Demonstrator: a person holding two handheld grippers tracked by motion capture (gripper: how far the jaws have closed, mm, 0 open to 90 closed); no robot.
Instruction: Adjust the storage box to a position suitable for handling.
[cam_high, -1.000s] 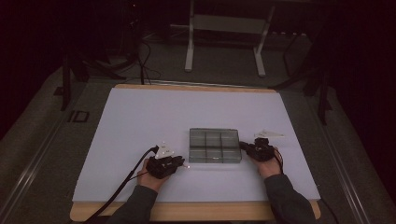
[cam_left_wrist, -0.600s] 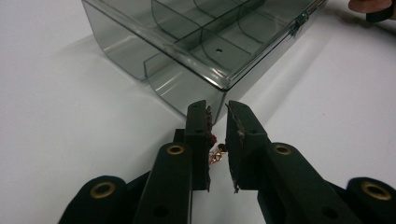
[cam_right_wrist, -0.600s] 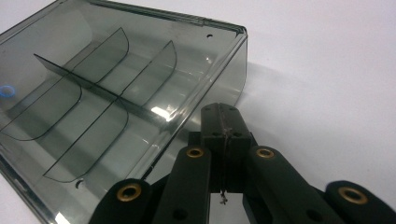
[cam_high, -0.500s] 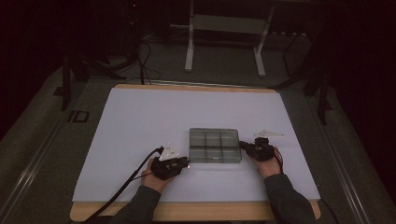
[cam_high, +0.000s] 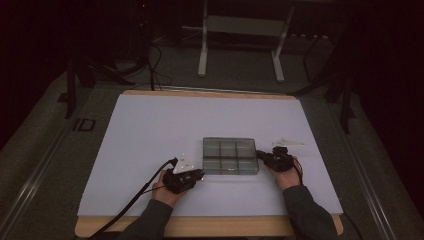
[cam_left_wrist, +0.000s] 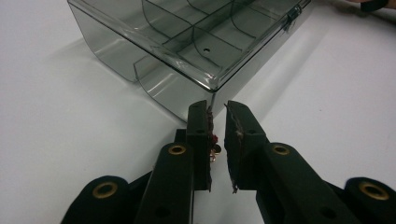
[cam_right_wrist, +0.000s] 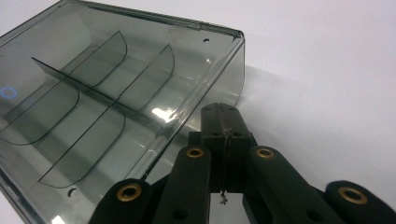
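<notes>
Clear compartment box (cam_high: 230, 156): light, rigid, slick plastic; grip by the rim. Left gripper (cam_left_wrist: 218, 112) slightly parted at a corner; right gripper (cam_right_wrist: 223, 114) closed, empty.

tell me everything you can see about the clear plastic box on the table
The clear plastic box is smoke-tinted, see-through, flat and rectangular, split by curved dividers into six compartments that look empty. Its lid looks closed, with a small latch on one edge. It lies flat on the white table near the front. The left gripper, slightly open, points at one corner; the right gripper, jaws together, sits against the opposite side wall.
</notes>
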